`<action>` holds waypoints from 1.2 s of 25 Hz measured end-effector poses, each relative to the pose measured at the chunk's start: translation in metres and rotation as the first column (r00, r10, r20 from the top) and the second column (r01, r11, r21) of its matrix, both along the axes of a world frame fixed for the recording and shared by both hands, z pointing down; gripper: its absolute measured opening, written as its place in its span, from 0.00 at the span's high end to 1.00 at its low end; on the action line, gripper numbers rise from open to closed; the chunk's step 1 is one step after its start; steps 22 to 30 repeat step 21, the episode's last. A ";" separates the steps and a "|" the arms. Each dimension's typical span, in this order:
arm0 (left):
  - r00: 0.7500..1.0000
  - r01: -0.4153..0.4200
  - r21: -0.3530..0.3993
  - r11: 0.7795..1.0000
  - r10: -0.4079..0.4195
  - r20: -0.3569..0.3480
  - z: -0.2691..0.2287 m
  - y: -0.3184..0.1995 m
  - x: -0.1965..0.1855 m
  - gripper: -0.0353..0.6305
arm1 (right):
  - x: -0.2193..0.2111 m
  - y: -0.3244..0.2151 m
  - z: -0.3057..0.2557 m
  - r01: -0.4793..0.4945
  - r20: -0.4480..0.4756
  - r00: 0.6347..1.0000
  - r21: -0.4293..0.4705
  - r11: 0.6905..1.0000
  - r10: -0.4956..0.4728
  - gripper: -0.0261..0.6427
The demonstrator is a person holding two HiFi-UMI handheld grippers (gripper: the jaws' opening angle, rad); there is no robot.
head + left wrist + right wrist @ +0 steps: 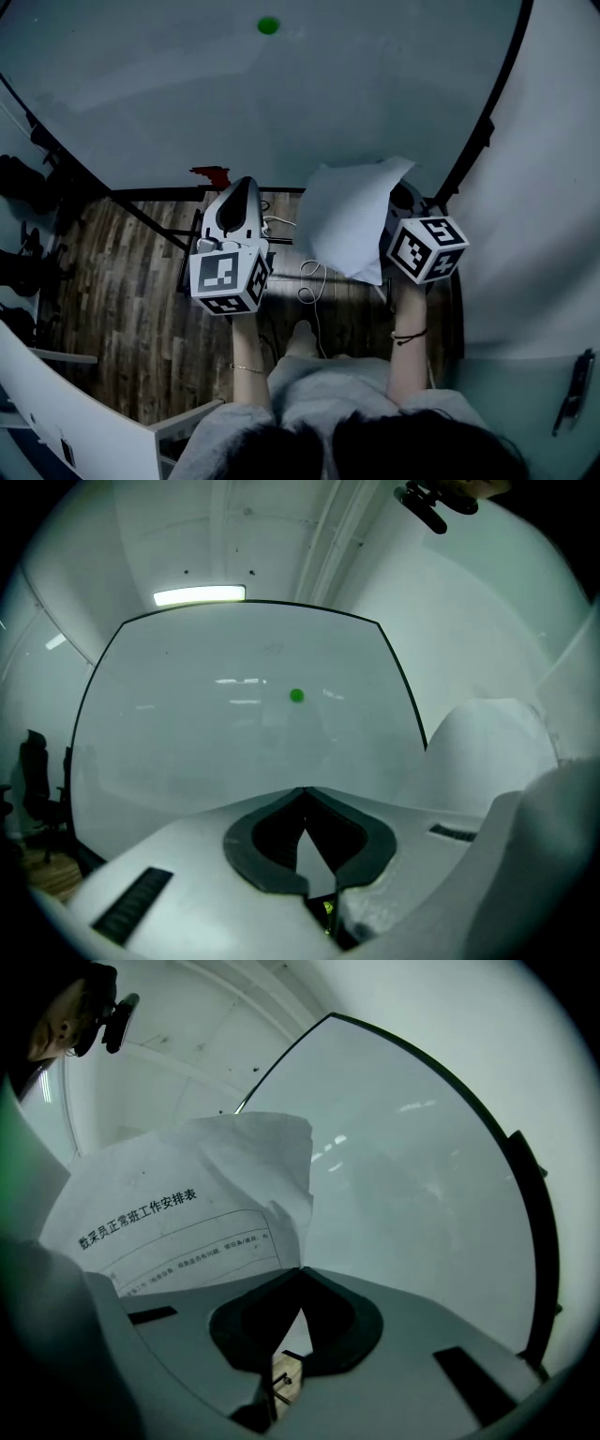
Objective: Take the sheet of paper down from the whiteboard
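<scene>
The whiteboard (281, 94) fills the upper head view, bare except for a green magnet (268, 25) near its top. That magnet (296, 696) also shows in the left gripper view, straight ahead of the jaws. The sheet of paper (352, 220) hangs off the board, crumpled, in front of my right gripper (398, 197). In the right gripper view the printed sheet (187, 1213) rises to the left from the jaws, and my right gripper (302, 1267) is shut on its lower edge. My left gripper (246, 183) is shut with nothing in it, its tips (305, 789) together short of the board.
A red object (210, 173) sits at the board's lower edge. The board's black frame (487, 112) runs down the right, with white wall beyond. Dark chairs (23, 183) stand at the left on the wooden floor (122, 309). Cables (314, 281) lie below the grippers.
</scene>
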State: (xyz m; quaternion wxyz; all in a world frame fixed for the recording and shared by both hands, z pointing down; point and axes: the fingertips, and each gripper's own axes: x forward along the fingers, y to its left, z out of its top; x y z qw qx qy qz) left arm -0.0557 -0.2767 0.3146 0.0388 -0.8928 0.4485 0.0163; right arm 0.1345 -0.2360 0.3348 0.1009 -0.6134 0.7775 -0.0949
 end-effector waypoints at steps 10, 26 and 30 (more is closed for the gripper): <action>0.998 0.067 -0.066 0.996 -0.068 -0.010 0.030 0.035 -0.013 0.94 | -0.031 0.014 0.006 0.119 -0.145 0.982 -0.028 0.993 -0.122 0.96; 0.997 0.080 -0.073 0.994 -0.081 -0.011 0.032 0.041 -0.022 0.94 | -0.048 0.015 0.000 0.159 -0.146 0.976 -0.008 0.987 -0.159 0.96; 0.997 0.080 -0.073 0.994 -0.081 -0.011 0.032 0.041 -0.022 0.94 | -0.048 0.015 0.000 0.159 -0.146 0.976 -0.008 0.987 -0.159 0.96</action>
